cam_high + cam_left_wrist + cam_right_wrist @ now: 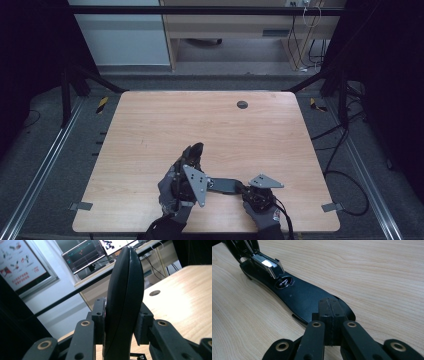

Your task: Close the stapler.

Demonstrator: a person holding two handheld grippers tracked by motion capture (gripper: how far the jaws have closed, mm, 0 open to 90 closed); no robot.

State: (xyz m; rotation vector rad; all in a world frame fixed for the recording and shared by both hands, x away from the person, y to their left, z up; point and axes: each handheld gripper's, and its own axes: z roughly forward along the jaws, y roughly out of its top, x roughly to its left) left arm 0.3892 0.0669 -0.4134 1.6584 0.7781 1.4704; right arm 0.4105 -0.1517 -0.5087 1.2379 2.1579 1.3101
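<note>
Lab: rig frame (200, 10), monitors (83, 255)

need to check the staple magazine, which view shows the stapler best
The right gripper view: the stapler lies open on the table, with its base, metal plate and magazine close and sharp. The high view shows it small and dark. The left gripper view shows one black curved part edge-on, probably its top.

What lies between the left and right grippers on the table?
The black stapler's base spans from left gripper to right gripper, seen in the high view.
</note>
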